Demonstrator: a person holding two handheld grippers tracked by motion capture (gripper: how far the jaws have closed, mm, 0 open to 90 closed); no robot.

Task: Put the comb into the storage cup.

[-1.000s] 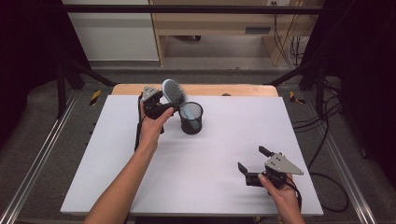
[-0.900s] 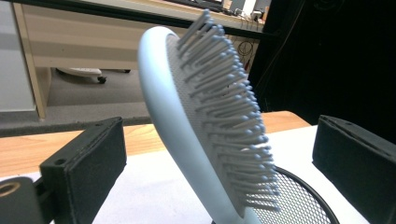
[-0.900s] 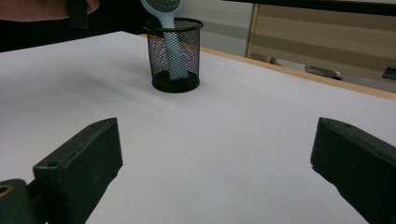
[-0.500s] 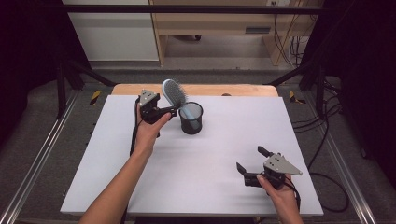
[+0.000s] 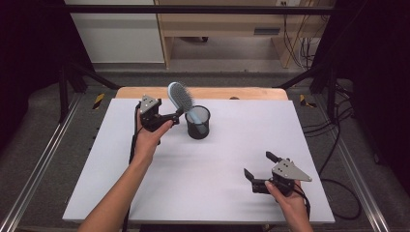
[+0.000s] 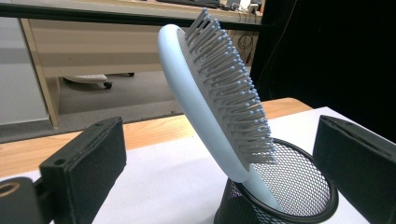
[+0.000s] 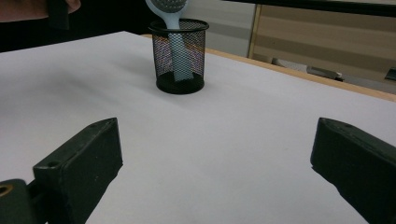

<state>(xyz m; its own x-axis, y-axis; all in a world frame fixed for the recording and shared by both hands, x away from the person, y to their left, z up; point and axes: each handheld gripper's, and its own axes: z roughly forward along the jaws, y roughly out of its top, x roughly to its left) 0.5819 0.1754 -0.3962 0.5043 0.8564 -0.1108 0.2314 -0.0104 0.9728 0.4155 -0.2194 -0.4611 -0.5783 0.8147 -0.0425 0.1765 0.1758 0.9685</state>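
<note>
Item one, the pale blue paddle hairbrush (image 5: 181, 98): it stands handle-down in the black wire-mesh pen cup (image 5: 198, 123), head tilted up and out over the rim toward your left side, grey bristles facing the far right. In your left gripper view the brush head (image 6: 212, 91) leans across the middle of the frame, its handle passing inside the cup's rim (image 6: 299, 186); in your right gripper view the handle (image 7: 177, 56) shows through the mesh of the cup (image 7: 180, 56). Item two, the cup: upright on the white table top (image 5: 217, 169), near its far edge, left of centre. Item three, your left gripper (image 5: 178, 113): held just beside the cup on its left, jaws spread wide to either side of the brush head and closed on nothing; no pad touches the brush. Item four, your right gripper (image 5: 260, 166): low over the near right part of the table, well apart from the cup, jaws likewise wide apart and empty, pointed toward the cup. Item five, surroundings: a wooden strip (image 5: 203, 93) along the table's far edge, black cables (image 5: 338, 145) trailing on the floor at the right.
</note>
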